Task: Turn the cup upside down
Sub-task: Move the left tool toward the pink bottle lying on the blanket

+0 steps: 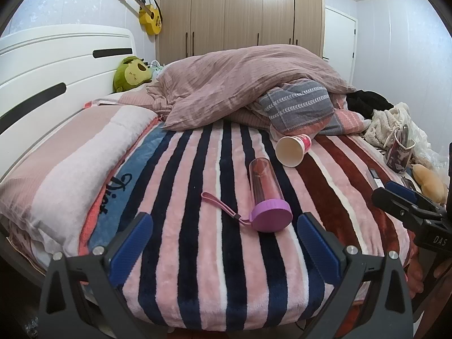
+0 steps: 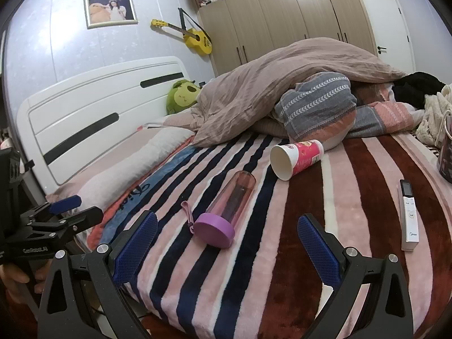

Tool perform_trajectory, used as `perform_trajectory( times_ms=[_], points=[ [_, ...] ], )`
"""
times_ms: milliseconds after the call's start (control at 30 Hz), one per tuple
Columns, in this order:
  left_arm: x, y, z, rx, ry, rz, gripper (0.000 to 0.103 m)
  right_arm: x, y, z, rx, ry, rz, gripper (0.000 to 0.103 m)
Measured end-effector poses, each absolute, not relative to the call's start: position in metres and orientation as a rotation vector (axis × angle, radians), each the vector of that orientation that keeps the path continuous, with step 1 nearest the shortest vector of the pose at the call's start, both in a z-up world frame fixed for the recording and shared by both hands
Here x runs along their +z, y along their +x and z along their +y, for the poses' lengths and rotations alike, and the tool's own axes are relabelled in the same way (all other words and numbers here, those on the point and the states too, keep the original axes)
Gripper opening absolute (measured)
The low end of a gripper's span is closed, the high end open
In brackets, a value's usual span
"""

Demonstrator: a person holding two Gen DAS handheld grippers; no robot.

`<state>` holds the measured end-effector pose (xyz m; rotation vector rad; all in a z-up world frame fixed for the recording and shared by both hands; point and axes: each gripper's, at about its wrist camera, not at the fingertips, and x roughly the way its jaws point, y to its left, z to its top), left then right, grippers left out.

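Plush striped blanket (image 1: 214,254) covers the bed (image 2: 93,104) you are working over; white headboard along its left side, wooden wardrobe (image 1: 240,17) behind.

Heaped pinkish duvet (image 1: 240,84) takes the far half of the bed, with a grey-blue patterned quilt (image 2: 319,107) poking out beneath it. Long pale pillow (image 1: 70,163) runs along the headboard edge. Green plush toy (image 1: 131,73) sits at the far headboard corner. Yellow ukulele (image 2: 195,38) hangs on the wall.

Your left gripper (image 1: 223,243) hovers over the bed's near edge, jaws spread wide, nothing between them. Your right gripper (image 2: 226,243) hangs beside it over the same edge, also spread wide and empty. Each shows at the side of the other's view.

Pink transparent bottle (image 2: 234,197) with a purple lid lies on its side mid-blanket, lid toward you, pink wrist strap trailing off the lid. It sits just ahead of both grippers, apart from them.

Paper cup (image 2: 296,158), the one to flip, lies on its side beyond the bottle, at the foot of the quilt heap. White mouth faces you and slightly left; red-patterned base points toward the quilt. Its base is close to the quilt; contact unclear. Well apart from both grippers.

White remote (image 2: 409,214) lies flat near the right edge of the bed, screen end away from you.
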<state>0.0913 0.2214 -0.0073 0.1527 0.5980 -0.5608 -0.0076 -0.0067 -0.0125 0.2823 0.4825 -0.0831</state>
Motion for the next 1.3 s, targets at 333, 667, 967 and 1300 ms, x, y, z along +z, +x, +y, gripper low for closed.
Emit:
perform_trajectory(
  times_ms=[333,667,967,1300],
  points=[
    [-0.009,0.09,0.22,-0.559,0.155,0.597,0.102,-0.013,-0.008,-0.006,-0.077,0.275,0.485,0.1],
    [-0.013,0.09,0.216,-0.561,0.161,0.603,0.102,-0.013,-0.009,0.003,-0.102,0.227,0.49,0.102],
    [-0.015,0.094,0.212,-0.562,0.167,0.619,0.102,-0.011,-0.008,0.003,-0.131,0.205,0.488,0.103],
    [-0.039,0.116,0.184,-0.57,0.211,0.699,0.102,-0.026,0.005,-0.017,-0.144,0.236,0.534,0.103]
  ],
)
